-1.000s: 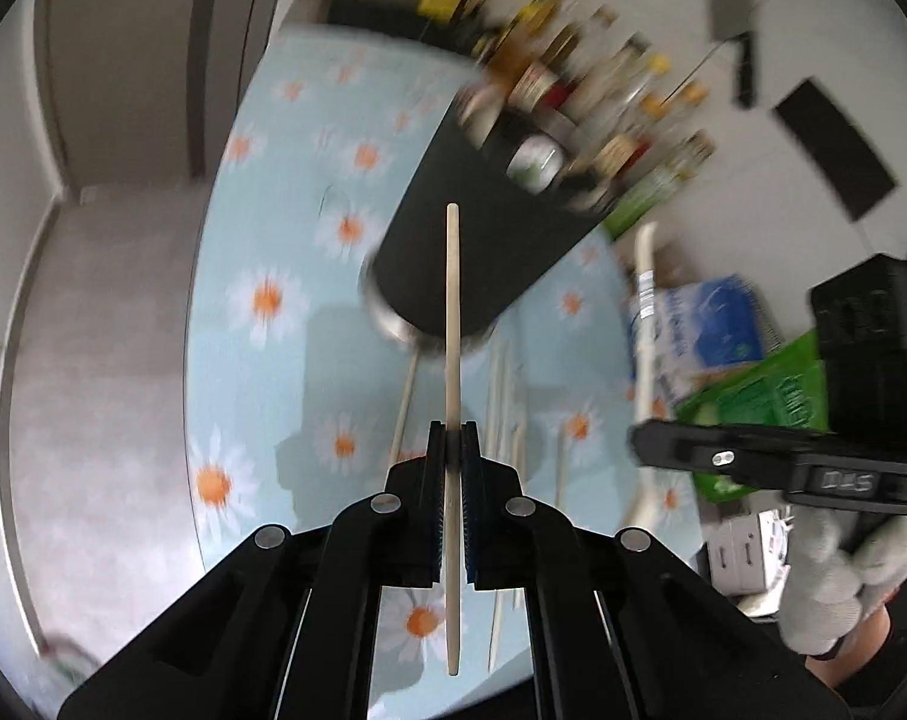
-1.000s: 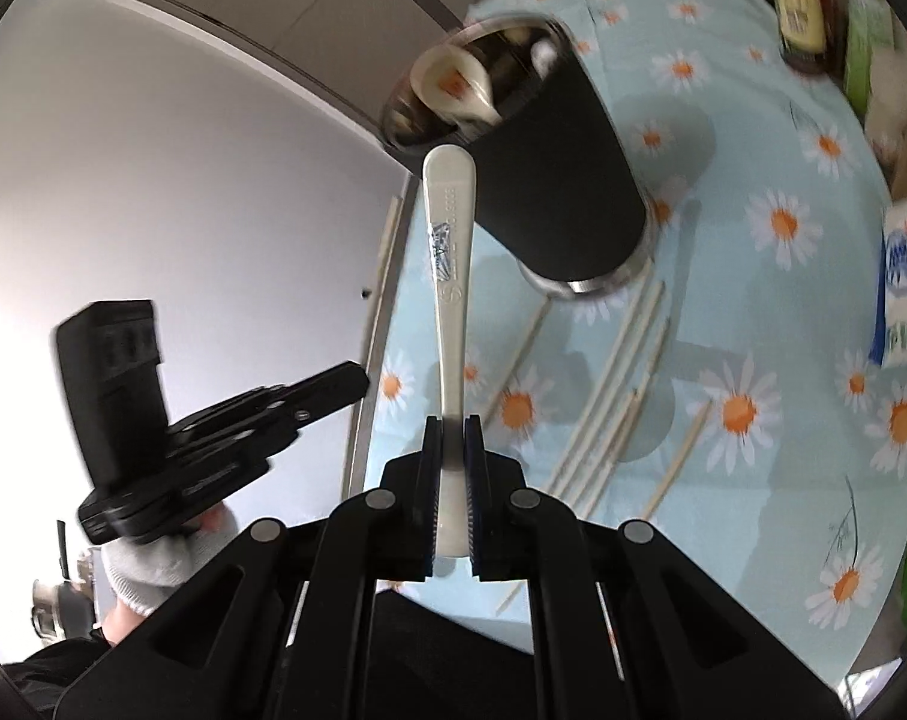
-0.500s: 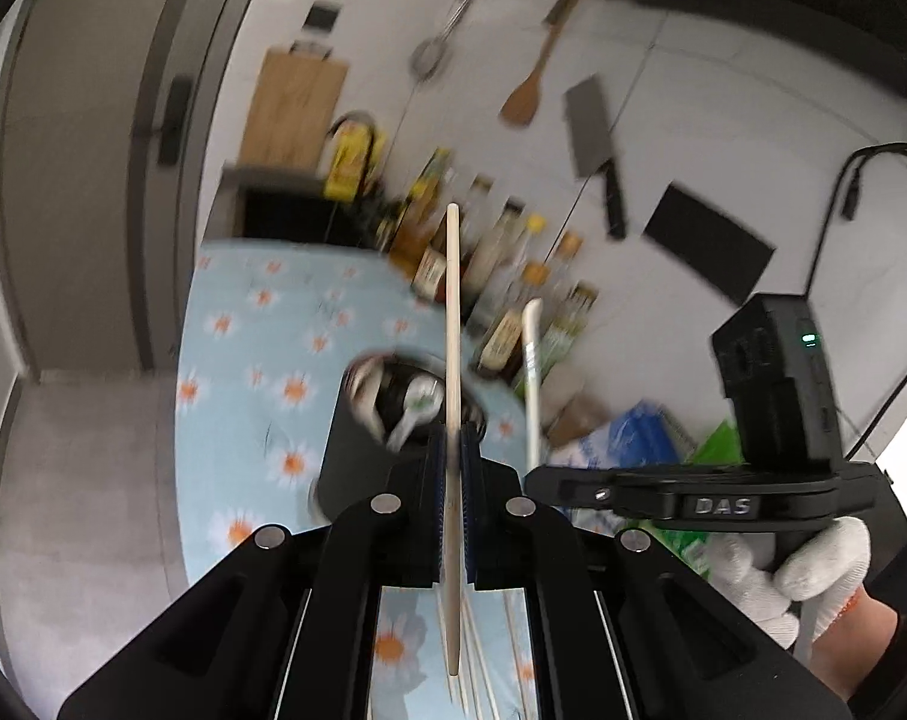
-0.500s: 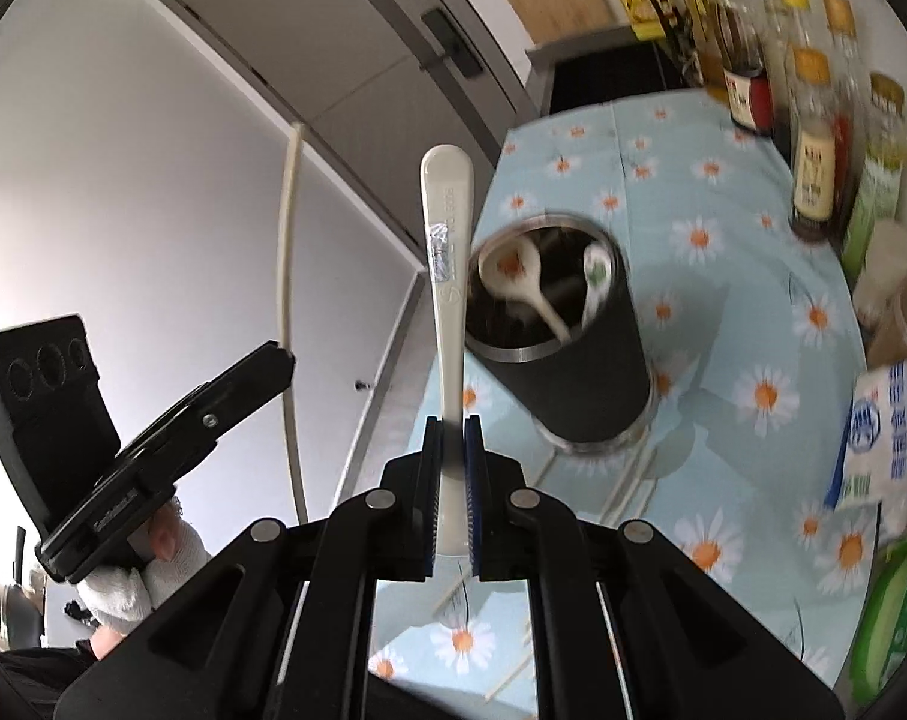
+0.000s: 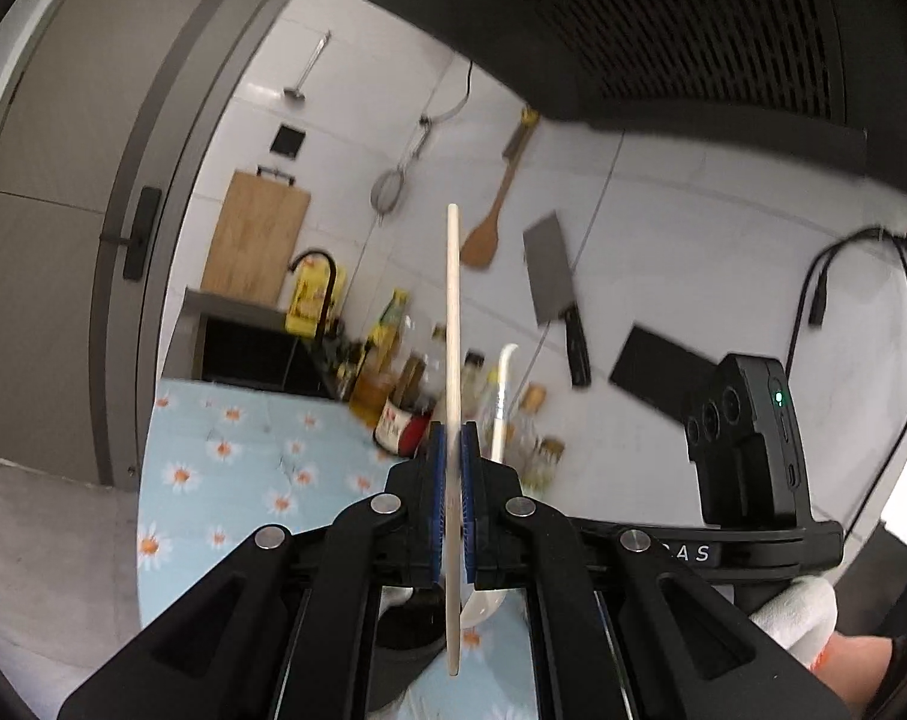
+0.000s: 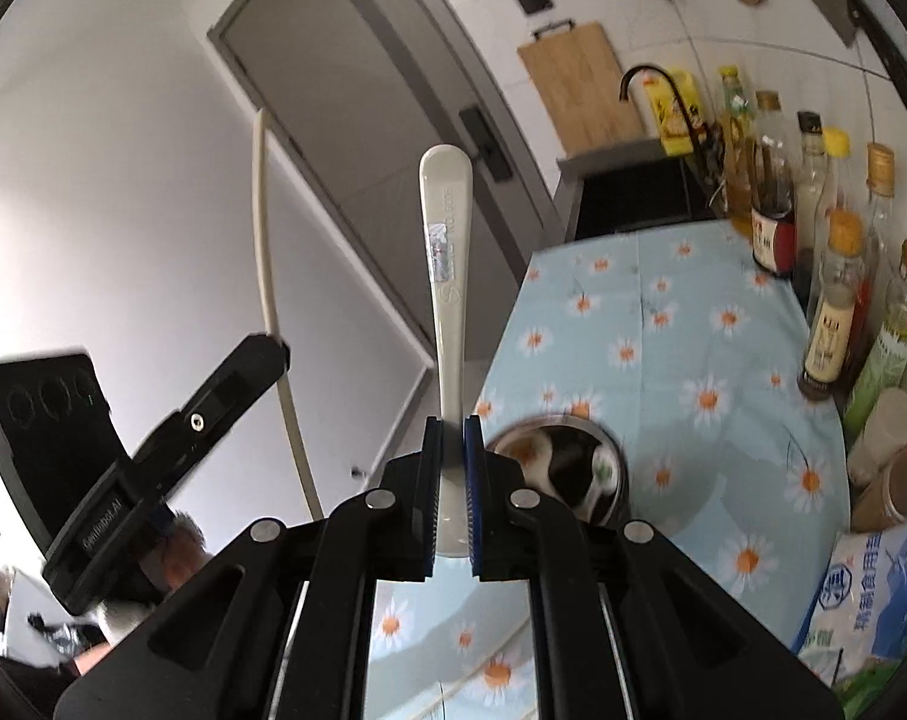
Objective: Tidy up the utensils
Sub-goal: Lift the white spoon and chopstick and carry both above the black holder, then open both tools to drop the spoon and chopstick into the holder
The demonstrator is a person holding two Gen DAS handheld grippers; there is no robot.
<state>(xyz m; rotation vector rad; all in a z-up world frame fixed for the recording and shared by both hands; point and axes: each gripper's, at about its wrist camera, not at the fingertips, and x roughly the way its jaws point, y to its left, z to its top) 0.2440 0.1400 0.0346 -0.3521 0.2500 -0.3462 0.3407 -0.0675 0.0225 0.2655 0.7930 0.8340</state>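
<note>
My left gripper (image 5: 452, 450) is shut on a pale wooden chopstick (image 5: 453, 324) that stands up past the fingers. My right gripper (image 6: 452, 438) is shut on the handle of a white plastic spoon (image 6: 447, 264), handle end up. The black utensil cup (image 6: 564, 468) with a steel rim stands on the daisy tablecloth (image 6: 663, 330), just right of the right fingers, with white spoons inside. In the left wrist view the cup (image 5: 405, 630) is mostly hidden under the gripper. The other gripper shows in each view: the right one (image 5: 747, 468) holding the spoon (image 5: 500, 402), the left one (image 6: 153, 450) holding the chopstick (image 6: 270, 276).
Sauce and oil bottles (image 6: 825, 228) line the wall edge of the counter. A cleaver (image 5: 552, 288), wooden spatula (image 5: 489, 222) and strainer (image 5: 387, 198) hang on the wall under a black range hood (image 5: 663, 30). A blue-and-white bag (image 6: 873, 588) and paper cups (image 6: 885, 468) sit at right.
Both grippers have risen and tilted upward with the chopstick and spoon still held. The cup has slid from the middle of each view down to the fingers.
</note>
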